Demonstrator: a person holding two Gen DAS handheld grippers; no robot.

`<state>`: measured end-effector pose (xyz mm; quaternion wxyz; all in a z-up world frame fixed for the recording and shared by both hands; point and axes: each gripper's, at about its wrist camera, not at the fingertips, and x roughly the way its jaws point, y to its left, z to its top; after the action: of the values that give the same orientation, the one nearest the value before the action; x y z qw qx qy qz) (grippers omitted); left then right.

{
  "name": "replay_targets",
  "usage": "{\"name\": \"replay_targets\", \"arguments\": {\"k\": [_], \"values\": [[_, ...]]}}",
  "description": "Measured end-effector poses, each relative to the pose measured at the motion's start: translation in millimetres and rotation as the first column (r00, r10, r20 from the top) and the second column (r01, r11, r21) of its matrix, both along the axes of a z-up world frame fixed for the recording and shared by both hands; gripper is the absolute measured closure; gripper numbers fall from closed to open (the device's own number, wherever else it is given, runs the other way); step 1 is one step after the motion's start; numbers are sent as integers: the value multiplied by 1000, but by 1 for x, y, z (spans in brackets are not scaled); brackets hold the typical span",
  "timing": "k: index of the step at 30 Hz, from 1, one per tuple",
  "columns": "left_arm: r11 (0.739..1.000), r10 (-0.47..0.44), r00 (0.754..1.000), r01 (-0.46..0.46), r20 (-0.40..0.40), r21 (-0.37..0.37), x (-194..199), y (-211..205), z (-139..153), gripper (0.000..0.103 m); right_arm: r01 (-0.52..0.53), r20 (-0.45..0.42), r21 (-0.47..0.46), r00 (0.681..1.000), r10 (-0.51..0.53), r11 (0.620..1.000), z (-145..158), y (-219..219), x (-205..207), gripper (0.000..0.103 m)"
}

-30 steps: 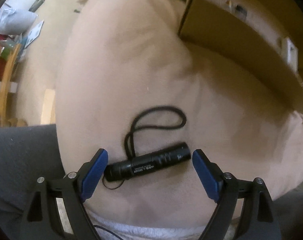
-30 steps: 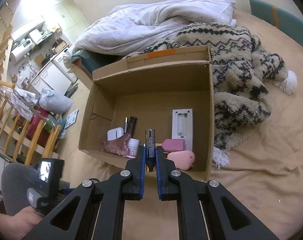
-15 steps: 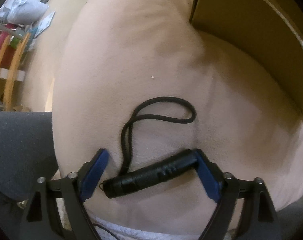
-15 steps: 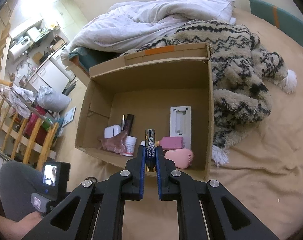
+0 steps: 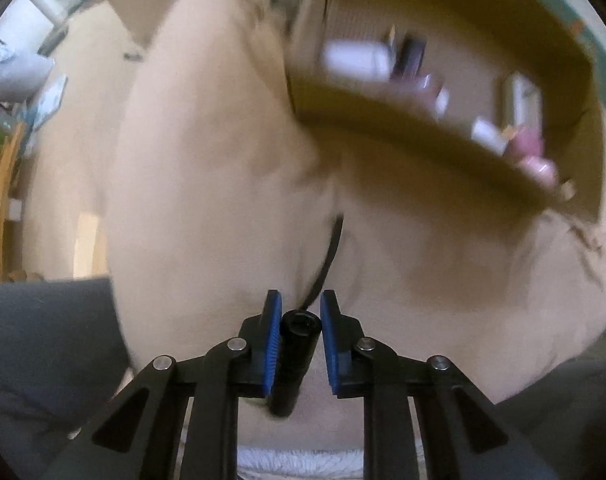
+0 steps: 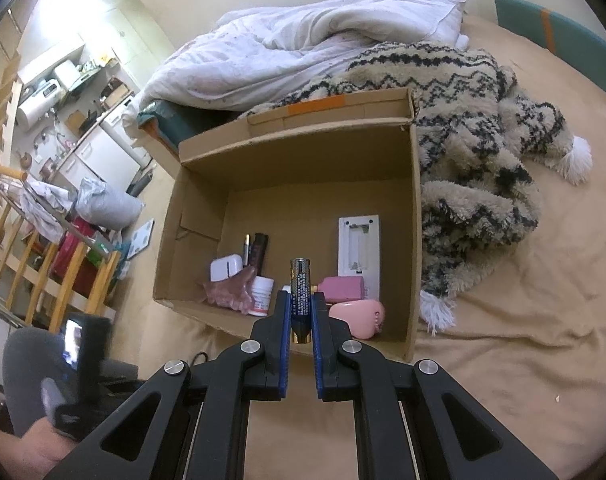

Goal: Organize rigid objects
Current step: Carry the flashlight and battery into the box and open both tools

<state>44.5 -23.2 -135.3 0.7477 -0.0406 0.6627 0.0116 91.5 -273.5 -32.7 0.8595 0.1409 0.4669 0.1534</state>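
My left gripper (image 5: 301,312) is shut on a black flashlight (image 5: 295,354), held end-on and lifted off the beige bed; its black lanyard (image 5: 327,260) hangs in front. The open cardboard box (image 5: 403,132) lies blurred up and to the right. My right gripper (image 6: 301,300) is shut on a battery (image 6: 300,292), held upright over the near wall of the cardboard box (image 6: 413,240). Inside the box lie a white remote (image 6: 359,248), pink items (image 6: 355,312), a white pill bottle (image 6: 261,296) and a white charger (image 6: 225,270).
A patterned fuzzy blanket (image 6: 475,152) and a white duvet (image 6: 303,48) lie beyond and to the right of the box. The left gripper's camera body (image 6: 83,344) shows at lower left. Wooden railing (image 6: 35,264) stands beside the bed at left.
My left gripper has closed on the flashlight and lifted it, swinging toward the box. My right gripper with the battery has edged closer to the box.
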Motion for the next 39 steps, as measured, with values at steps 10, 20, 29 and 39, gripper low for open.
{"name": "replay_targets", "arguments": {"k": [10, 20, 29, 39], "values": [[996, -17, 924, 48, 382, -73, 40, 5, 153, 86, 32, 90, 40, 995, -35, 999, 21, -11, 5, 92], [991, -13, 841, 84, 541, -106, 108, -17, 231, 86, 63, 126, 58, 990, -70, 996, 24, -19, 32, 92], [990, -71, 873, 121, 482, -73, 146, -46, 205, 86, 54, 88, 34, 995, -57, 998, 12, -10, 54, 92], [990, -143, 963, 139, 228, 32, 163, -67, 79, 86, 13, -102, -42, 995, -17, 999, -28, 6, 65, 92]]}}
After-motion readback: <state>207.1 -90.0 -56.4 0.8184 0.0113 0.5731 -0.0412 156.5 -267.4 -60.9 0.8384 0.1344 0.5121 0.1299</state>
